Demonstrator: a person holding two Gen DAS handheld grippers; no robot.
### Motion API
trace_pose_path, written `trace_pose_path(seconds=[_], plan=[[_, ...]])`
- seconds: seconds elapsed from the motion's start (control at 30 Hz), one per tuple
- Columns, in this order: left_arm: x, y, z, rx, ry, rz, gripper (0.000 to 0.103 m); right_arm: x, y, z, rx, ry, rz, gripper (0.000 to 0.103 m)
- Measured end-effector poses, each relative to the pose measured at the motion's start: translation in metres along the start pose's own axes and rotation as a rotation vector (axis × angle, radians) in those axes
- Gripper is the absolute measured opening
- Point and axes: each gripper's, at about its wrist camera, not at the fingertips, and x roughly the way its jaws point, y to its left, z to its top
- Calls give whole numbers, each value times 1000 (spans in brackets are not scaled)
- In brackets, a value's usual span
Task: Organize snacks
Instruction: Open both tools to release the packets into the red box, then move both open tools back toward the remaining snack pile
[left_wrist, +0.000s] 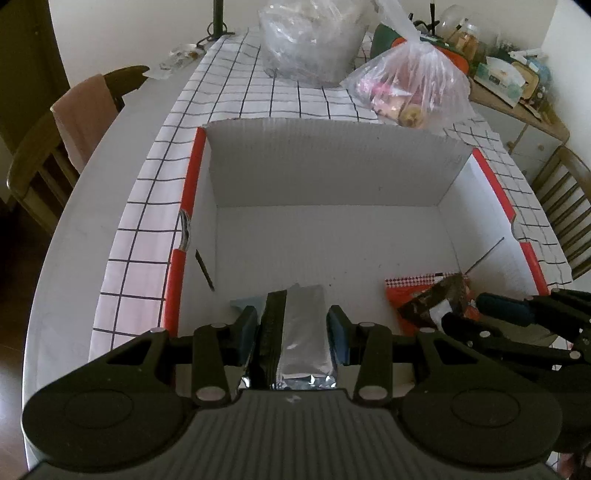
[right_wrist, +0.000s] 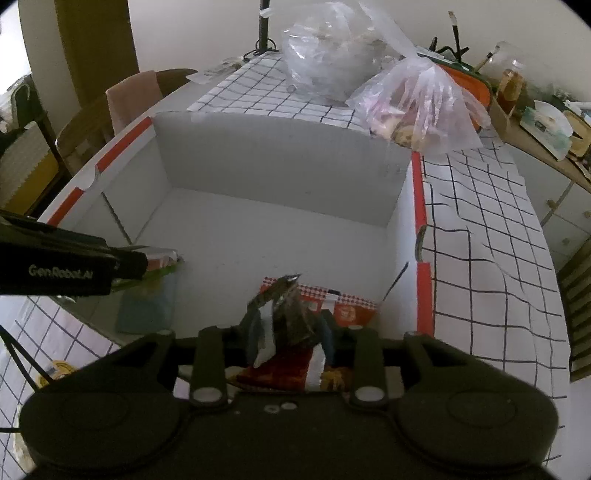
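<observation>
A white cardboard box (left_wrist: 332, 173) with red rims stands open on the checked cloth. My left gripper (left_wrist: 292, 314) is inside its near left part, shut on a silver foil packet (left_wrist: 306, 343) with a black strip. A light blue packet (left_wrist: 242, 302) lies under it on the box floor. My right gripper (right_wrist: 289, 323) is shut on a crumpled dark brown snack packet (right_wrist: 293, 314), low over an orange packet (right_wrist: 347, 310) with a checked edge in the near right corner. In the right wrist view the left gripper (right_wrist: 136, 264) enters from the left.
Behind the box sit a large clear plastic bag (left_wrist: 310, 40) and a smaller bag of pink-wrapped snacks (left_wrist: 410, 88). Wooden chairs (left_wrist: 44, 147) stand at the left and right of the table. A cluttered sideboard (left_wrist: 517, 81) is at the back right.
</observation>
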Motion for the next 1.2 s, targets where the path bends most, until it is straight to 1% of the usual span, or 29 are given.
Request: trace_pose_path(seconds=[0.07,0.2,0.23,0.37,0.4,0.43,0.53,0.63,0.87,1.03,1.1,1.2], plan=[[-2,0,1,-4,-5,-2,42,-2,-1,0,8,3,5,37],[-13,3,-1,-14,-28,-13,54,-10,0,-2,10,-9,2,43],[-16,3,-2,-14,-35,-14,55,-13,0,-3,12,-13,5,45],[-29,4,-4,-5,-54,-15,56,-29,1,-4,15,-42,11,58],[-34,4,-5,-1,-63,-17,57,-34,1,-5,18,-50,10,60],[-37,4,-6,0,-71,-18,58,-37,1,-5,22,-57,9,64],[-50,3,-8,0,-90,-27,60,-50,1,-6,31,-75,12,67],[-63,1,-11,8,-111,-35,61,-63,4,-8,36,-97,9,73],[-99,-1,-22,19,-167,-59,66,-97,9,-15,56,-153,3,85],[-126,2,-33,27,-203,-82,72,-123,11,-22,78,-194,0,93],[-136,3,-38,28,-215,-87,73,-132,12,-26,85,-206,2,94],[-148,6,-44,26,-229,-95,74,-144,14,-31,87,-220,-1,98]])
